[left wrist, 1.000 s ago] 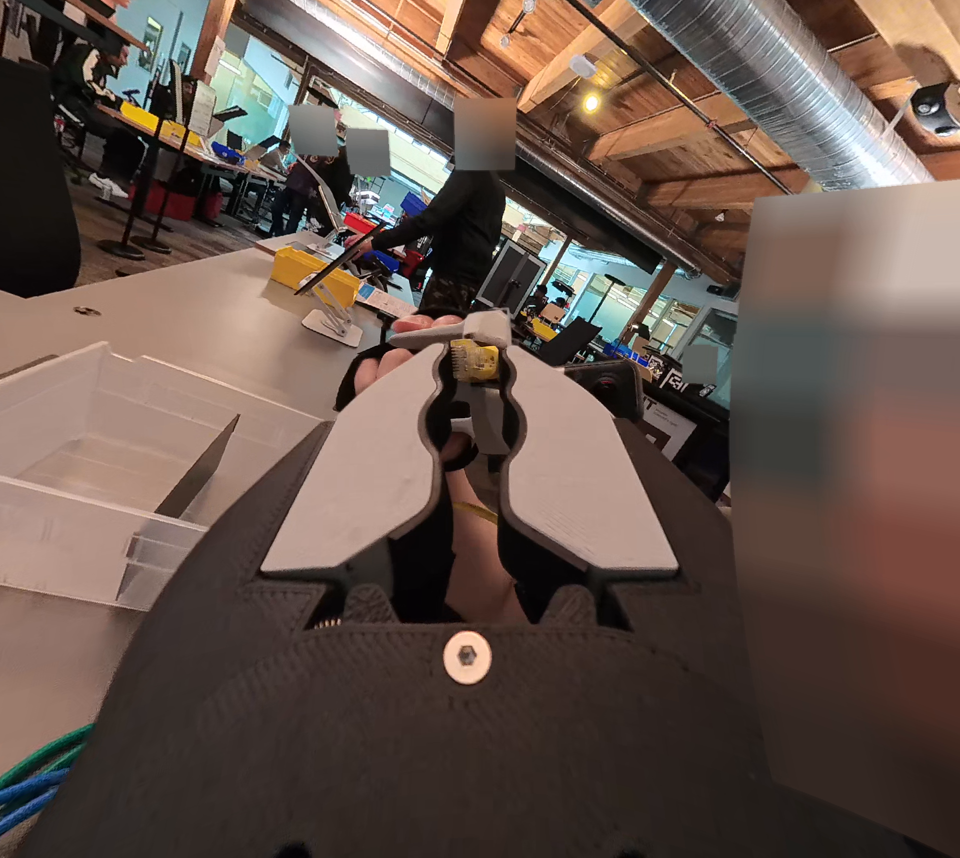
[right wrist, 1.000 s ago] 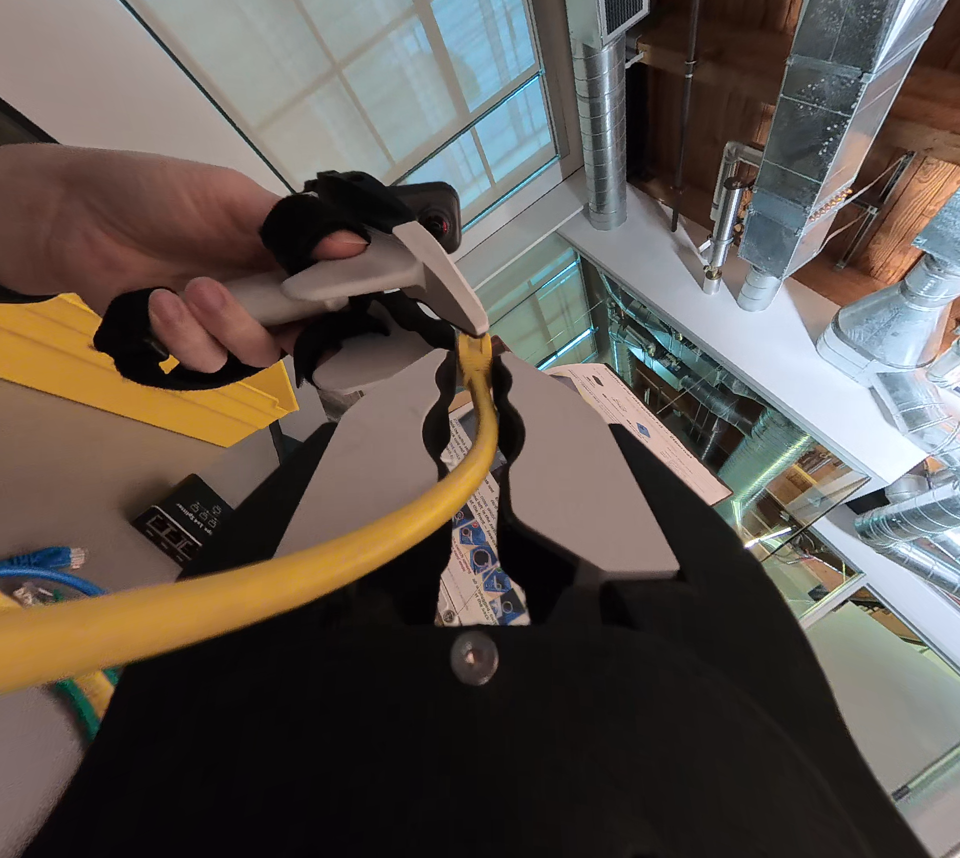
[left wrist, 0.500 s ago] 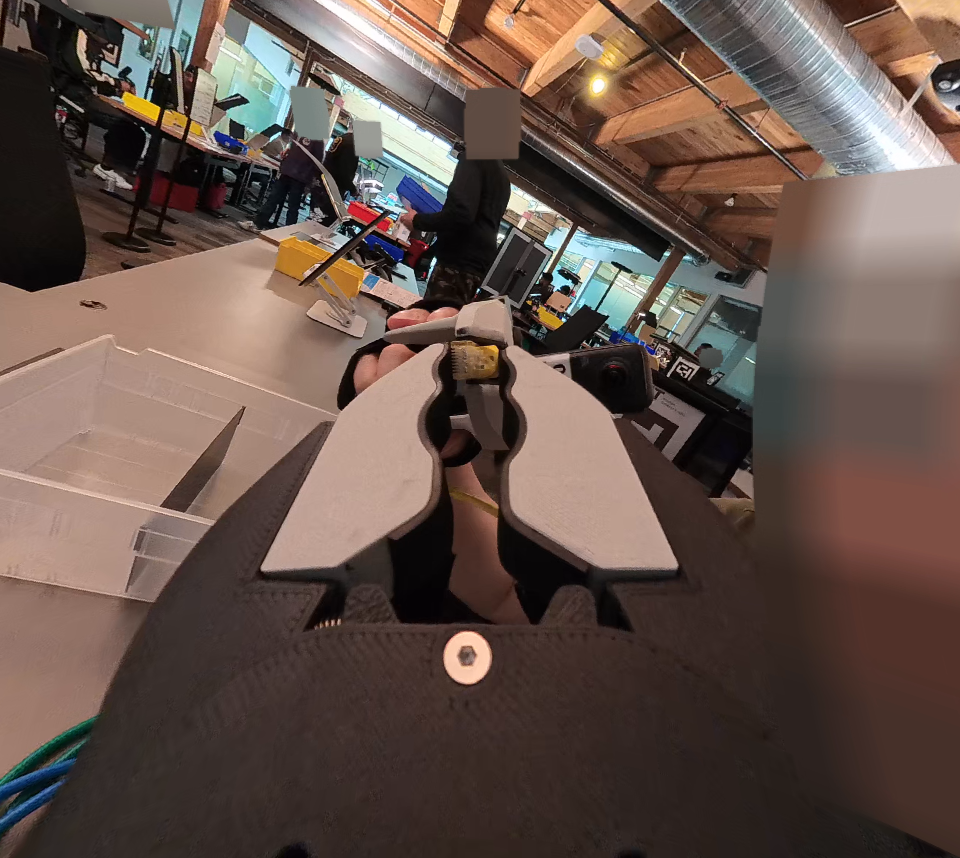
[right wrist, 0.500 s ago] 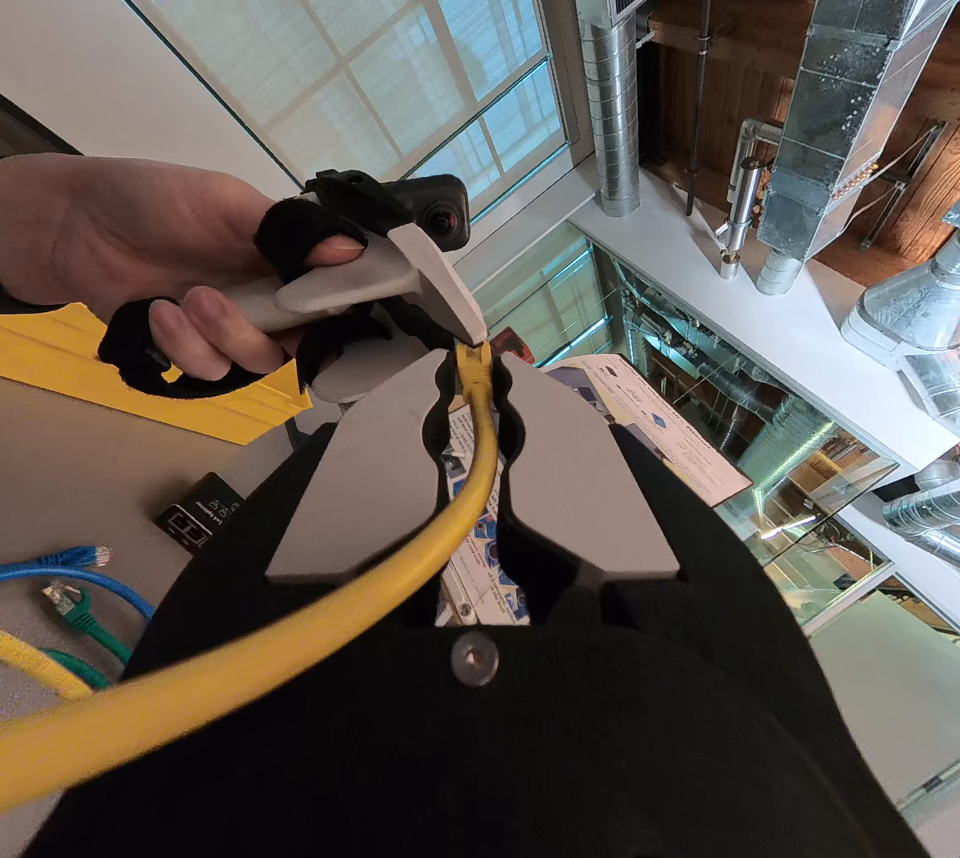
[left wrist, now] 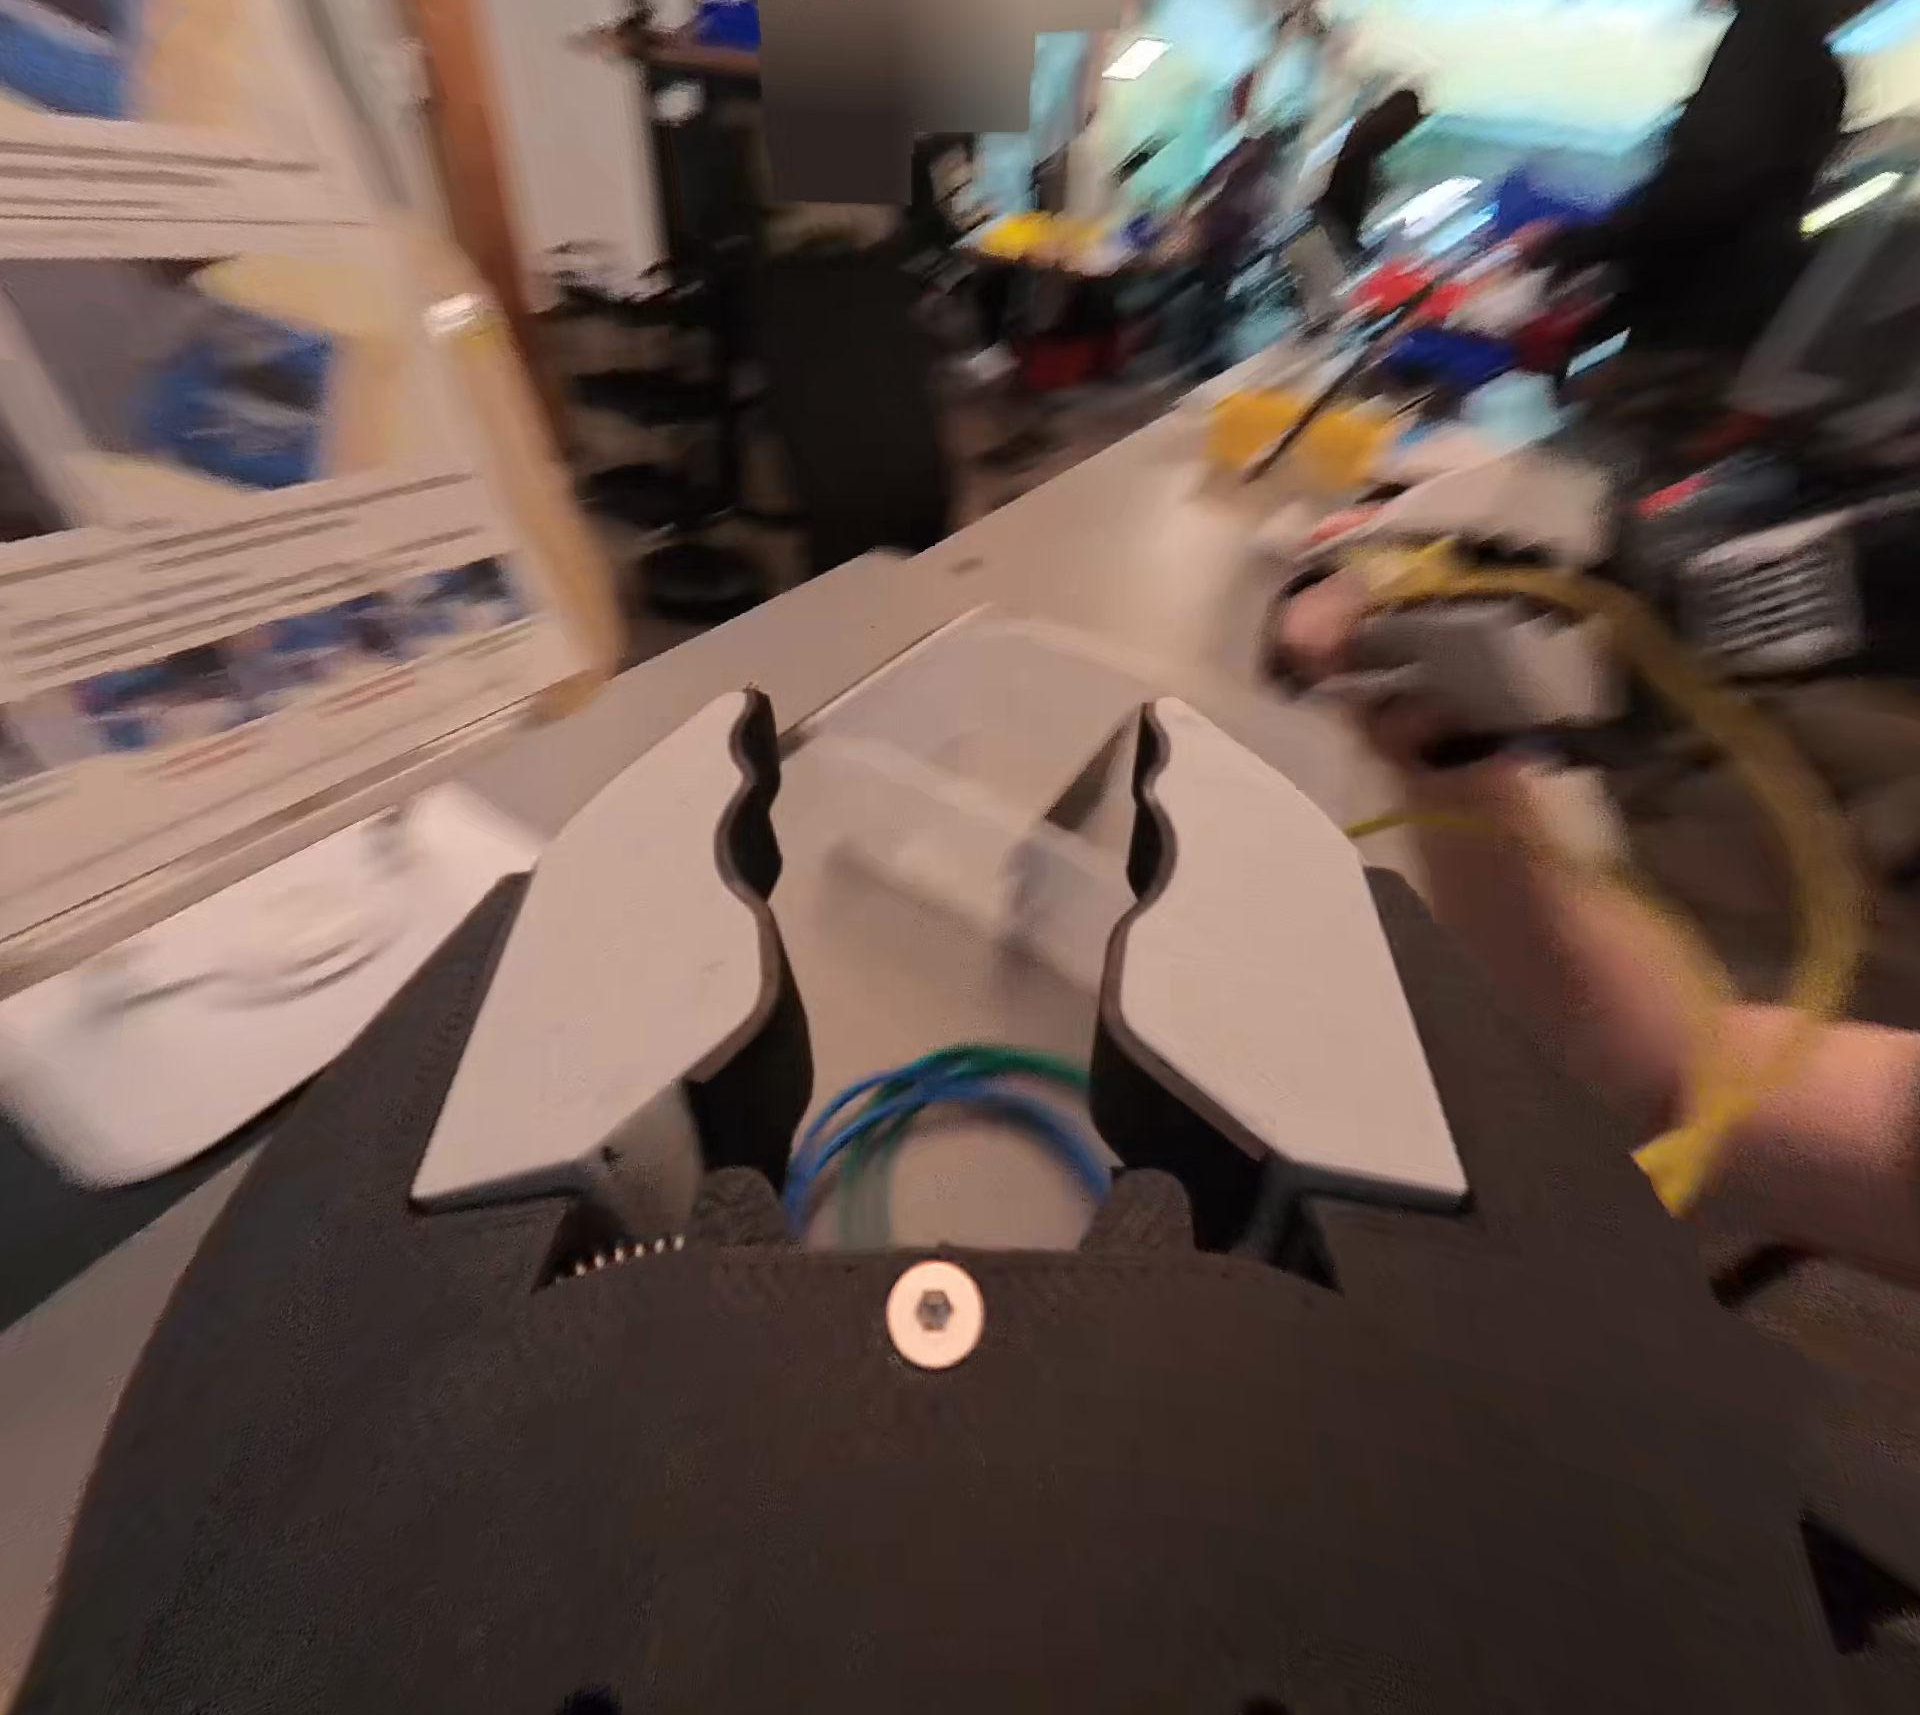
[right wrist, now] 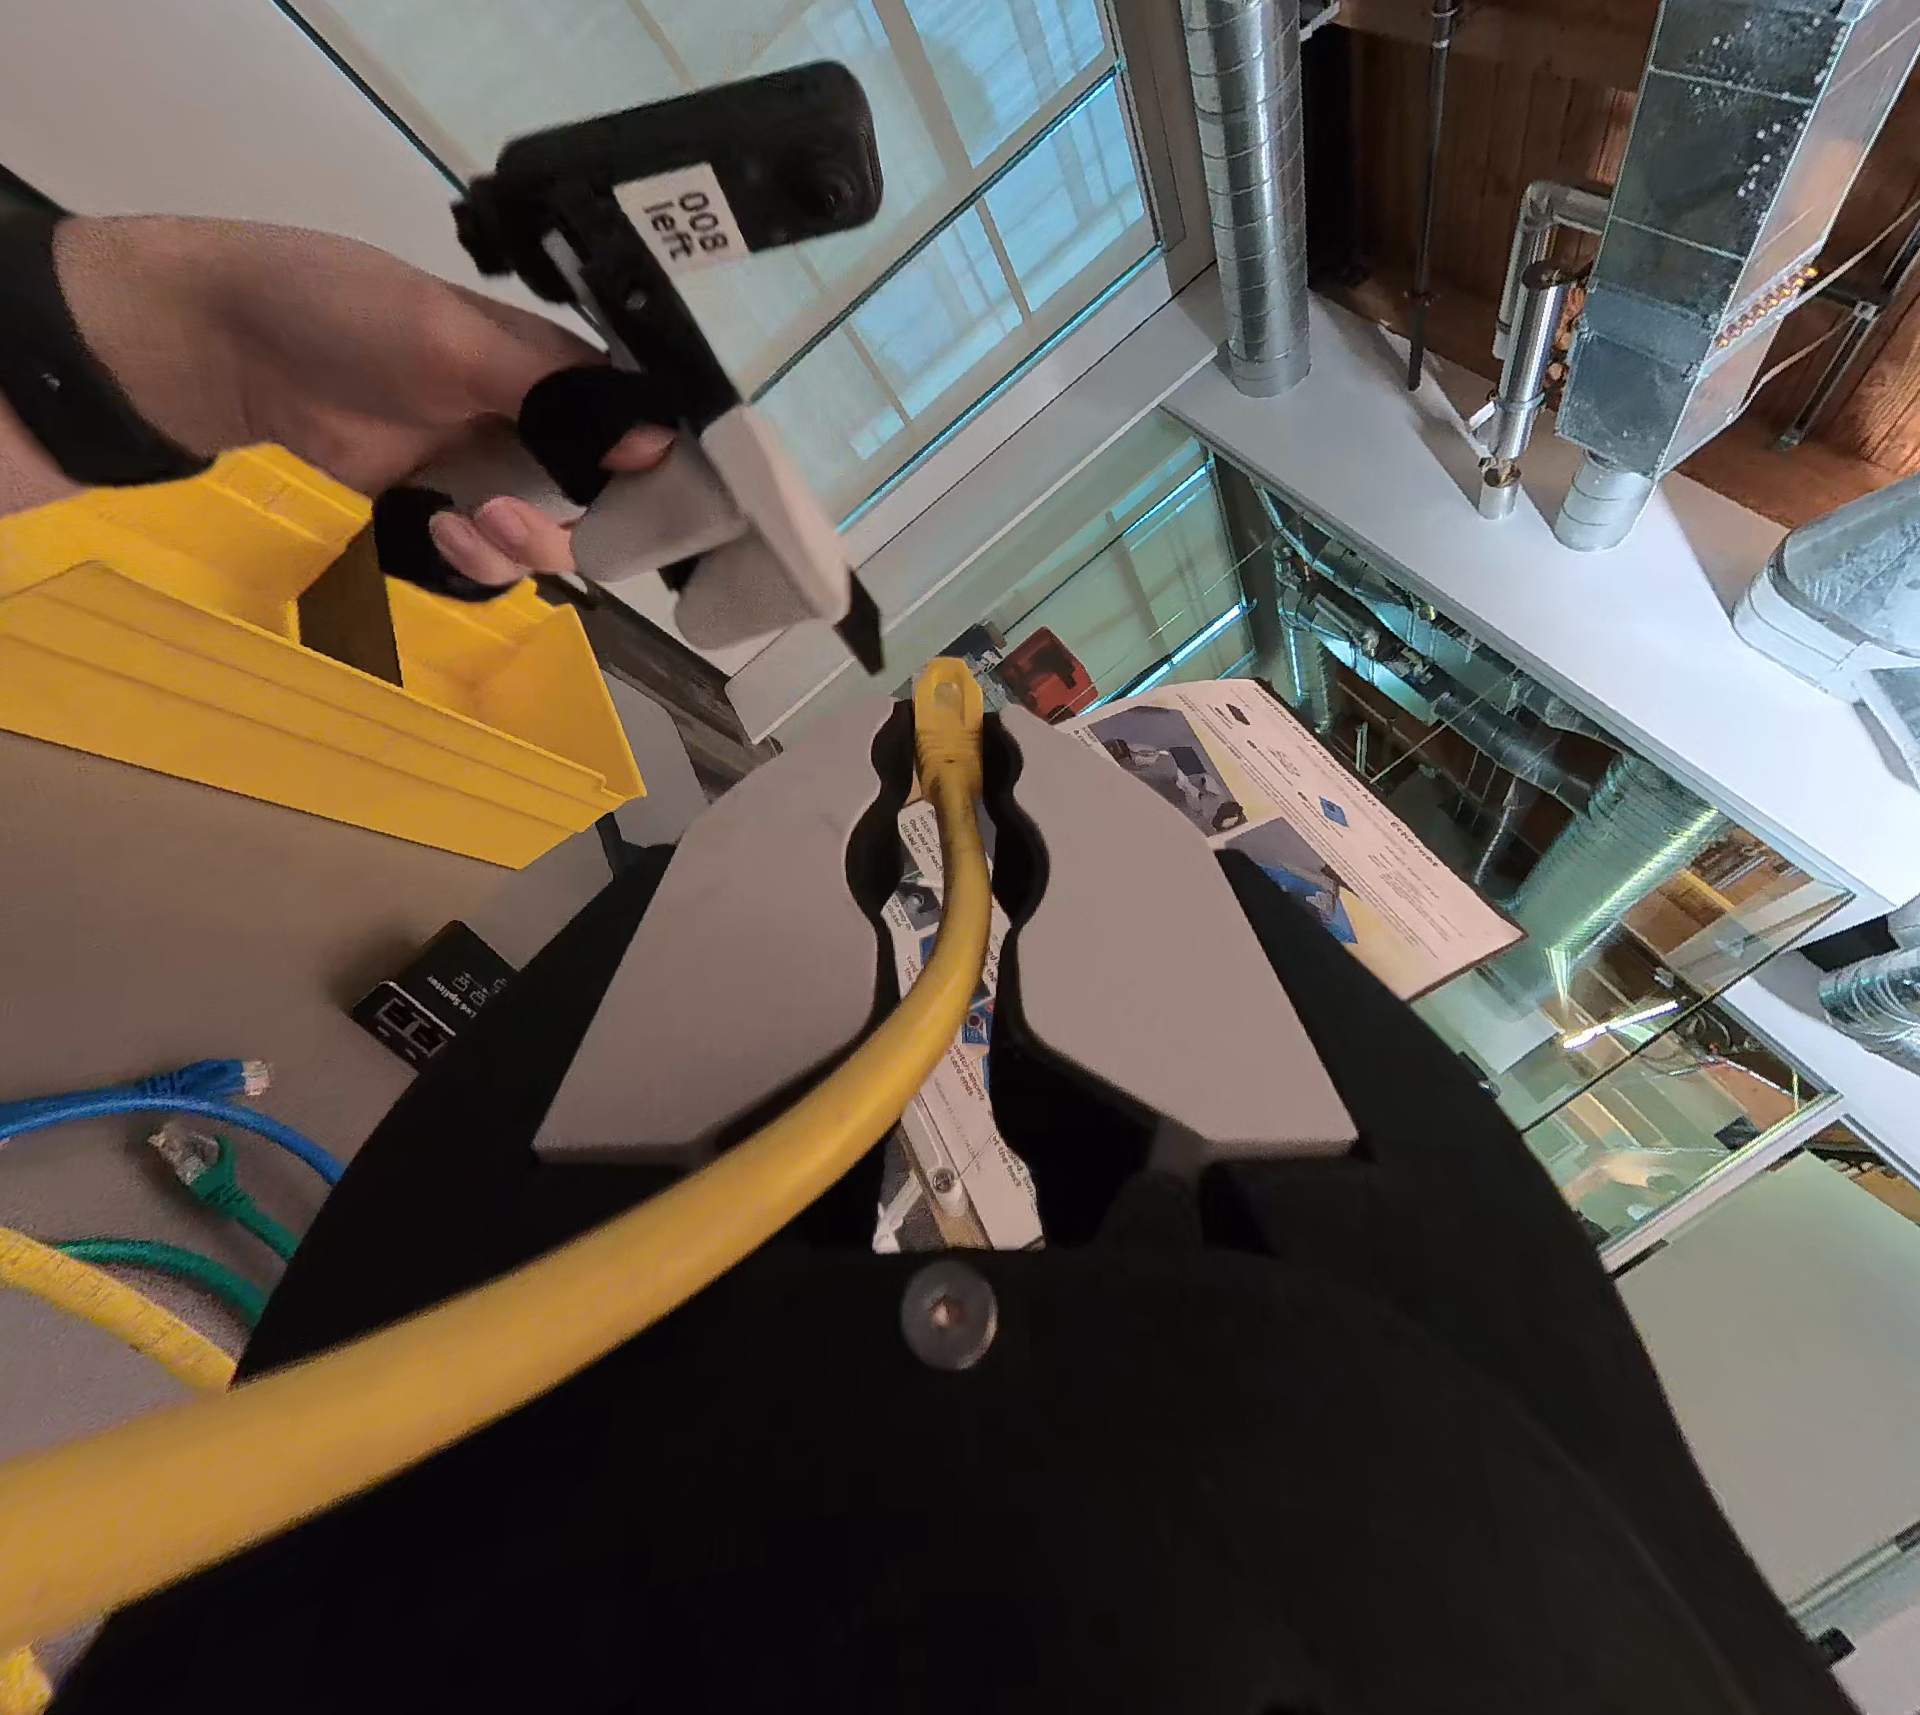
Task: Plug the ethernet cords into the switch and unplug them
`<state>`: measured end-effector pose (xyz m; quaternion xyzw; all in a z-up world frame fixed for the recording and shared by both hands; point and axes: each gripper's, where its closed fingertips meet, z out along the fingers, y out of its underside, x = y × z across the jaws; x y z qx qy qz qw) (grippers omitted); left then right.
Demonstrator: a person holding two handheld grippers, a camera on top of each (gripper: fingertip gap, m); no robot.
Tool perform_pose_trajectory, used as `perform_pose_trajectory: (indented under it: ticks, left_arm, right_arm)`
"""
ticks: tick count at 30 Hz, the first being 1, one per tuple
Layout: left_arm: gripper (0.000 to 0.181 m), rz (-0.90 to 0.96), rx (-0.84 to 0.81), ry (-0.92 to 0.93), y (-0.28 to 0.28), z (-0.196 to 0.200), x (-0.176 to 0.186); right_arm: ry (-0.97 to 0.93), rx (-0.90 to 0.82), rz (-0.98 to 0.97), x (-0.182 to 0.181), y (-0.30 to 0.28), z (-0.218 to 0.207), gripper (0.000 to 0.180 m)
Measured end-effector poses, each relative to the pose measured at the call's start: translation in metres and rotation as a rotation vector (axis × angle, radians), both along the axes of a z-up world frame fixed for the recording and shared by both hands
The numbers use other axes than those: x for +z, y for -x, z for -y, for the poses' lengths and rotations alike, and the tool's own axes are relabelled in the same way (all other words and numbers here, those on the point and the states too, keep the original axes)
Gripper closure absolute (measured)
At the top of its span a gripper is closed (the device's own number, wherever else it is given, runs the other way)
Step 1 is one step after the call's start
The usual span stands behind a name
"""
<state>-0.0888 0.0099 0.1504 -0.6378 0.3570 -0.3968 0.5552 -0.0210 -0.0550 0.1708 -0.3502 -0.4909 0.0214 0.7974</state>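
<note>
The yellow cord is being gripped by the right gripper, plug pointing forward; the switch is lying lower-left on the bench. The left gripper is being held open, empty.

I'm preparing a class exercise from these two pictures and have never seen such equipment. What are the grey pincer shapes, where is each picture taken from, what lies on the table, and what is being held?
There is no robot here: a person holds a hand-operated two-finger gripper in each hand, and a wide-angle camera on each looks forward along its grey fingers.

The blurred picture comes from the left gripper. Its jaws are apart and hold nothing. Between them you glimpse loops of blue and green cable on the grey table.

The sharp, tilted picture comes from the right gripper. Its jaws pinch a yellow ethernet cord just behind the plug. The other gripper shows at upper left in the person's hand.

On that table lie a small black switch, a blue cord, a green cord, another yellow one and a yellow bin.
</note>
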Motion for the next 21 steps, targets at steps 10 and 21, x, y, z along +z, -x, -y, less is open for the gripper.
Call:
perform_pose_trajectory:
  ticks: [10, 21]
  left_arm:
    - [0.114, -0.542, 0.287, 0.215, 0.062, -0.05, -0.1]
    - [0.101, -1.022, 0.432, 0.536, 0.102, -0.104, -0.239]
  right_arm:
    - [0.061, -0.025, 0.029, -0.004, -0.01, -0.009, 0.168]
    - [0.052, -0.032, 0.011, 0.001, -0.02, -0.008, 0.167]
